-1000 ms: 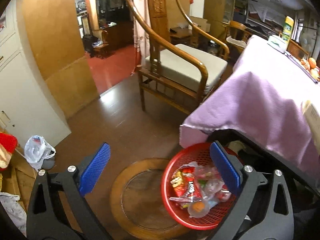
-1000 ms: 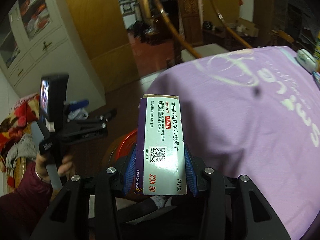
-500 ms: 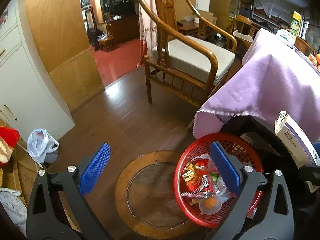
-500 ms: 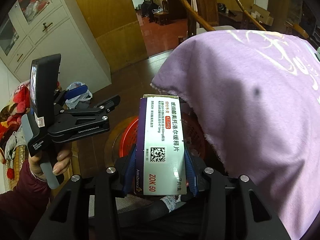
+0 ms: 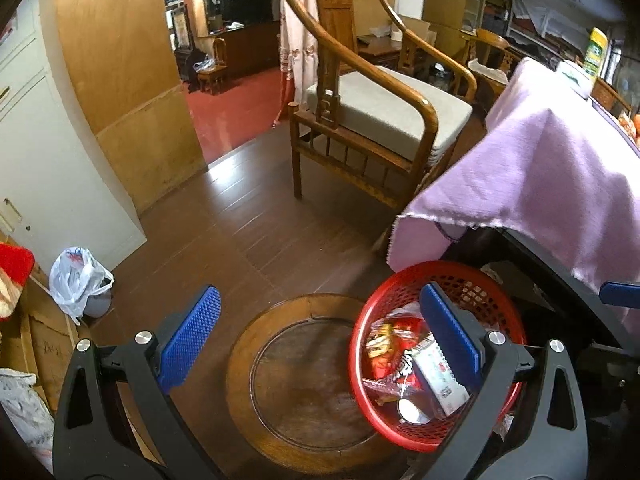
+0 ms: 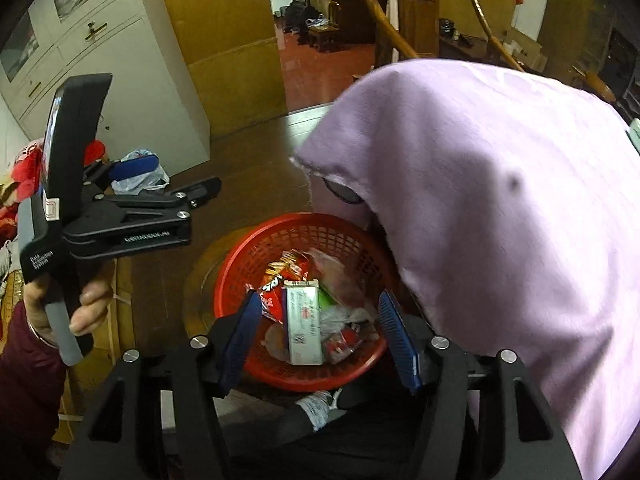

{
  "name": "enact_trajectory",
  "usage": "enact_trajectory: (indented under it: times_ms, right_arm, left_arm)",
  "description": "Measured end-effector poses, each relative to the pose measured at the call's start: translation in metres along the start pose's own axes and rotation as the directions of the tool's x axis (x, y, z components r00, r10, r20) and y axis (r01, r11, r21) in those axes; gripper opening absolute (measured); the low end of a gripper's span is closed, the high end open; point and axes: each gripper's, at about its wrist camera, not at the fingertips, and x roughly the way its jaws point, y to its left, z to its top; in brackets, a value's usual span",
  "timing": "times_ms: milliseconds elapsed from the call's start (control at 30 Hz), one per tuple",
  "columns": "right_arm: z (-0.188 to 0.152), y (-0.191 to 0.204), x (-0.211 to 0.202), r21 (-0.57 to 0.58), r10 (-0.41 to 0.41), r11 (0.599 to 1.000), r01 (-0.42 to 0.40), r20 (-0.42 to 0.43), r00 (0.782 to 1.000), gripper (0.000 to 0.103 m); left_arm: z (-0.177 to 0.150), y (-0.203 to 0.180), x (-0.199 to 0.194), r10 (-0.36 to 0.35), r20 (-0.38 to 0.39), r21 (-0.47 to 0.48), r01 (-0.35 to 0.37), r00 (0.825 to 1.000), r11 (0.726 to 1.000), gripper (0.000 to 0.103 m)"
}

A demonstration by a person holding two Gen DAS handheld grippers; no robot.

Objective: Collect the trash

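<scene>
A red plastic basket [image 6: 240, 272] stands on a round wooden stool, holding snack wrappers and other trash; it also shows in the left wrist view [image 5: 472, 280]. A white medicine box [image 6: 305, 327] lies in the basket among the wrappers, also seen in the left wrist view [image 5: 438, 376]. My right gripper [image 6: 318, 330] is open and empty, held just above the basket. My left gripper [image 5: 320, 332] is open and empty, held above the stool left of the basket; it shows from the side in the right wrist view [image 6: 120, 204].
A table with a purple cloth [image 6: 500, 216] overhangs the basket on the right. A wooden armchair [image 5: 376, 120] stands beyond. The round stool [image 5: 304, 384] sits on a dark wood floor. A white plastic bag [image 5: 78, 280] and cabinet [image 5: 52, 152] are at left.
My right gripper has swung from over the table down over the basket, opened, and let go of the medicine box, which now lies in the basket. The left gripper stayed open.
</scene>
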Motion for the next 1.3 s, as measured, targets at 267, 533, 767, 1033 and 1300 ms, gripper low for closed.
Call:
enact_trajectory:
  times_ms: [267, 533, 767, 1033, 1300]
  right_arm:
    - [-0.022, -0.015, -0.009, 0.065, 0.023, 0.998, -0.019, -0.053, 0.998, 0.07]
    - [-0.046, -0.011, 0.001, 0.094, 0.044, 0.995, -0.033, -0.109, 0.993, 0.074]
    - [-0.06, -0.023, 0.0, 0.168, 0.034, 0.986, -0.013, -0.12, 0.992, 0.074]
    - [-0.059, -0.018, -0.003, 0.135, -0.009, 0.991, 0.023, -0.104, 0.995, 0.074]
    - [-0.06, -0.015, -0.002, 0.118, -0.043, 0.992, 0.055, -0.095, 0.994, 0.074]
  left_arm:
    - [-0.014, -0.031, -0.011, 0.004, -0.062, 0.145, 0.005, 0.998, 0.989, 0.096]
    - [-0.042, -0.045, -0.035, 0.045, -0.089, 0.224, -0.024, 0.995, 0.974, 0.096]
    - [-0.047, -0.065, -0.035, 0.011, -0.086, 0.248, 0.011, 0.996, 0.969, 0.096]
    - [-0.051, -0.077, -0.036, 0.006, -0.072, 0.27, 0.014, 0.997, 0.963, 0.096]
    - [-0.051, -0.075, -0.034, 0.004, -0.076, 0.25, 0.015, 0.997, 0.968, 0.096]
